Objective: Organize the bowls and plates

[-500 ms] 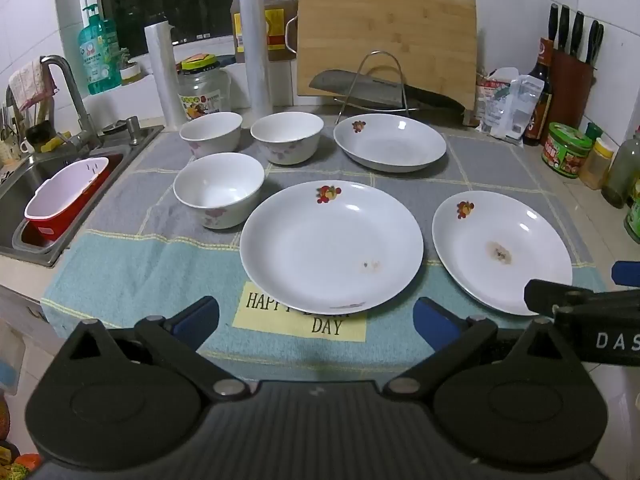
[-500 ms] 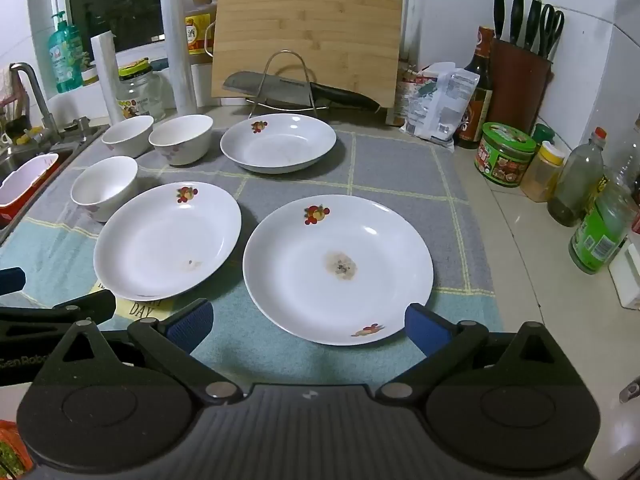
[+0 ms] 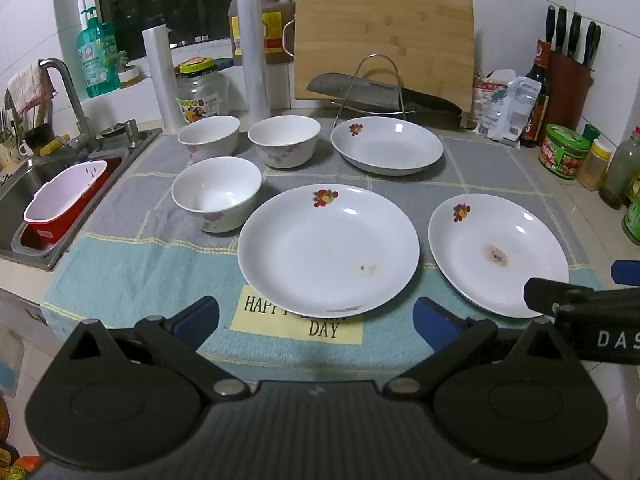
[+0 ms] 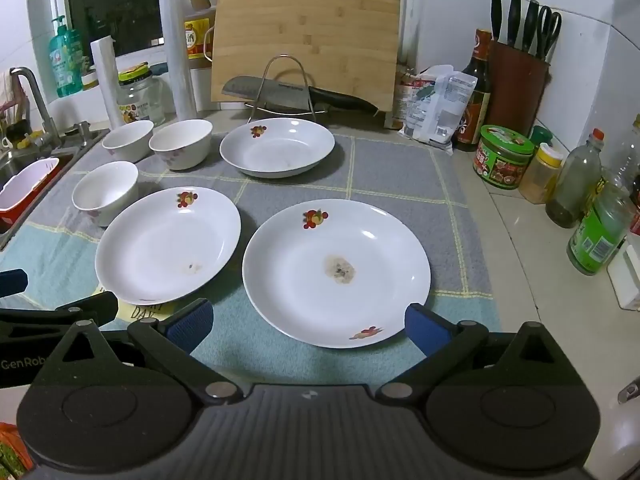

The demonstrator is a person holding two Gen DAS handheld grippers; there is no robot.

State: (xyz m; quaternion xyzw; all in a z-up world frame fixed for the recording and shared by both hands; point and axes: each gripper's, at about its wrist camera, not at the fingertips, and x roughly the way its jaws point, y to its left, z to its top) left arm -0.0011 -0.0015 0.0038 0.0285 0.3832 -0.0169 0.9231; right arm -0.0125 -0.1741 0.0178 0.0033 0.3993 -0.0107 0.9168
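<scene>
Three white plates with fruit prints lie on a cloth mat (image 3: 120, 280): a middle plate (image 3: 328, 250) (image 4: 168, 248), a right plate with a brown stain (image 3: 498, 254) (image 4: 336, 272), and a far plate (image 3: 387, 145) (image 4: 277, 147). Three white bowls sit at the left: a near bowl (image 3: 216, 194) (image 4: 105, 192) and two behind it (image 3: 209, 136) (image 3: 283, 140). My left gripper (image 3: 316, 318) stands open before the middle plate's near rim. My right gripper (image 4: 308, 326) stands open at the stained plate's near rim, nothing between its fingers.
A sink (image 3: 24, 200) with a red and white basket (image 3: 66, 200) is at the left. A cutting board (image 3: 384, 44), a knife on a wire rack (image 3: 372, 90), bottles and jars (image 4: 502, 156) line the back and right side. A knife block (image 4: 516, 84) stands in the corner.
</scene>
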